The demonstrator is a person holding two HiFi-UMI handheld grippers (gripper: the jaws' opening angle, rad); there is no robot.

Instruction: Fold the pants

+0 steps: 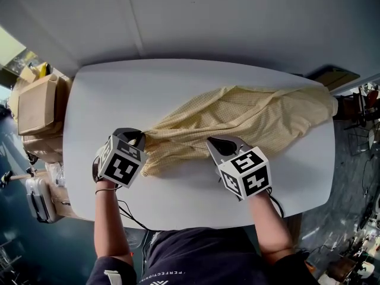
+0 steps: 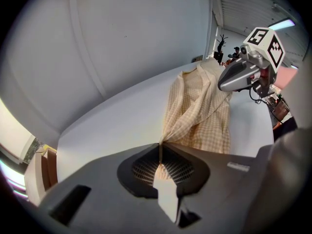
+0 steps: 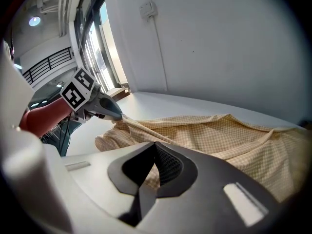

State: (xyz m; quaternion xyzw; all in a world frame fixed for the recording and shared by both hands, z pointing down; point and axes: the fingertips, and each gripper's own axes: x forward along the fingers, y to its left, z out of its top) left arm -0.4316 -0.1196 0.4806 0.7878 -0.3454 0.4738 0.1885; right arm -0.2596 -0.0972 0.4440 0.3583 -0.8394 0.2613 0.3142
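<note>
My left gripper and right gripper were both clamped shut on the near edge of the pants, which lay rumpled across the table. Best (I judged) to hold that edge taut and lower both ends evenly.

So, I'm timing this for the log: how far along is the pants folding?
Early. Done: the pants lie stretched across the table, rumpled, with no neat fold visible. In hand: the left gripper and right gripper each pinch the fabric's near edge. Left: smoothing and probably all the folding.
</note>
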